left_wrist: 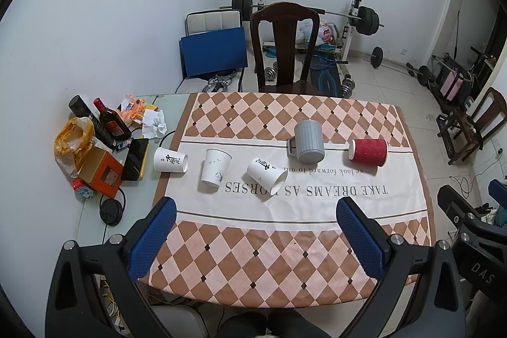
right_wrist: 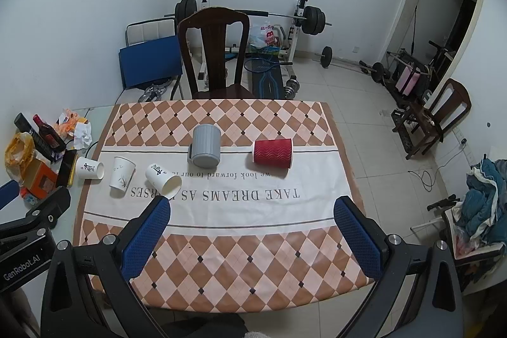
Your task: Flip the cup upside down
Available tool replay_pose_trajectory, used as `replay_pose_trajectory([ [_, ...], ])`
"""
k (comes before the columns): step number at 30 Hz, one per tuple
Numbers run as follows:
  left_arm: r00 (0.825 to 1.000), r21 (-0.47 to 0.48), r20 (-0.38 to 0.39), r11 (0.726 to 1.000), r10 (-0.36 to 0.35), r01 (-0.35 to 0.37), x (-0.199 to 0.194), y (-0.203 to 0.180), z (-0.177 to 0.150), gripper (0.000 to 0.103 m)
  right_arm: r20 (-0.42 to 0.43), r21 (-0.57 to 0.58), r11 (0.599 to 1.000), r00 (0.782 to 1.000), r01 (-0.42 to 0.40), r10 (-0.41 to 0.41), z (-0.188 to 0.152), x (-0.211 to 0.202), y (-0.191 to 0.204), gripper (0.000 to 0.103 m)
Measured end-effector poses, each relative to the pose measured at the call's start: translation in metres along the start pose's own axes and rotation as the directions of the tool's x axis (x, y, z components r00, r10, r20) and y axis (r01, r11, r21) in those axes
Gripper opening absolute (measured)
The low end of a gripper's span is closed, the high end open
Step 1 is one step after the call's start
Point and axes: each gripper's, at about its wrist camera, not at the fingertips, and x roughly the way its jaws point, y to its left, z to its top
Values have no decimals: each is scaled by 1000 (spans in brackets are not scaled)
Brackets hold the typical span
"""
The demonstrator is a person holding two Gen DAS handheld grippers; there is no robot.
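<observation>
Several cups lie on their sides in a row on the checkered tablecloth. From left: a white paper cup, a second white paper cup, a third white paper cup, a grey ribbed mug and a red ribbed paper cup. The same row shows in the right wrist view: white cups, the grey mug, the red cup. My left gripper is open and empty above the near table edge. My right gripper is open and empty, level with it.
Clutter sits at the table's left end: a dark bottle, an orange box, a yellow bag, a phone, crumpled paper. A wooden chair stands behind the table. Gym weights stand by the far wall.
</observation>
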Motion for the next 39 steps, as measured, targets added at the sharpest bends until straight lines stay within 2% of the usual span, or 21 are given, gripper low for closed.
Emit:
replay_pose_trajectory([
  [31,1000,-12,1,1000,-17,17,3,-9,0,103,4,1,1000,1000,2,-2,0,-2,-1,103],
  [35,1000,-6,13,1000,-23,23,20,-10,-1,103,-41,3,1000,999,21,-21,-2,11,1,103],
  [39,998,9,-55,1000,-19,20,53,6,-3,103,-133,-1,999,990,48,-48,-10,50,8,103],
])
